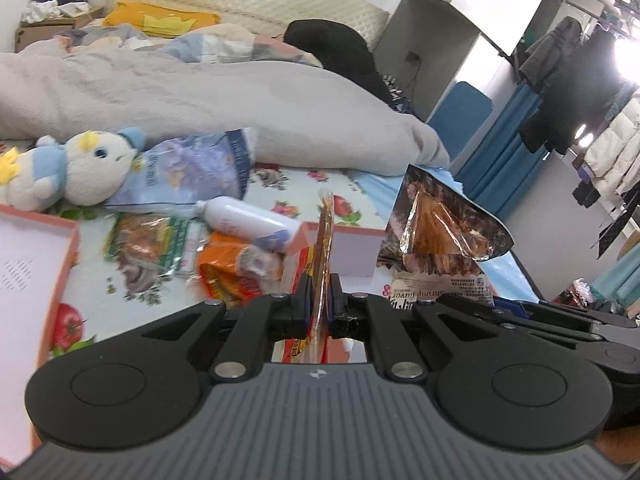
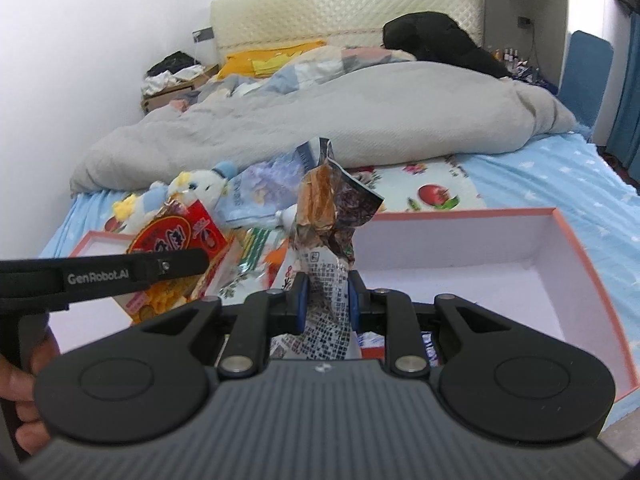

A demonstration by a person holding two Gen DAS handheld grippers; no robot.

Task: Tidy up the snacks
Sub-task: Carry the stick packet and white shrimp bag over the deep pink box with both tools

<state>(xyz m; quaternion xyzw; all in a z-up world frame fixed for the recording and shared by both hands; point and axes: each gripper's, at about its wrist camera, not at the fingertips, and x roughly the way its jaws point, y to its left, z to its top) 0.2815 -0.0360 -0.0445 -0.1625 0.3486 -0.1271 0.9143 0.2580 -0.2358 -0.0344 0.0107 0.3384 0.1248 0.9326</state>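
Left gripper point(image 1: 319, 300) has its fingers pinching a flat red snack packet point(image 1: 323, 240) edge-on, right gripper point(image 2: 325, 298) pinching a crumpled brown snack bag point(image 2: 326, 216) (both held above the bed point(image 2: 540, 168)), next to the open pink box point(image 2: 460, 248).

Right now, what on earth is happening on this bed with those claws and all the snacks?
A person is sorting snacks with a hand-held claw in each hand. The left claw is shut on a thin red packet, the right claw on a brown bag, both lifted above the bed. An open box sits beside them. More snacks, a white bottle and a plush toy lie on the sheet.
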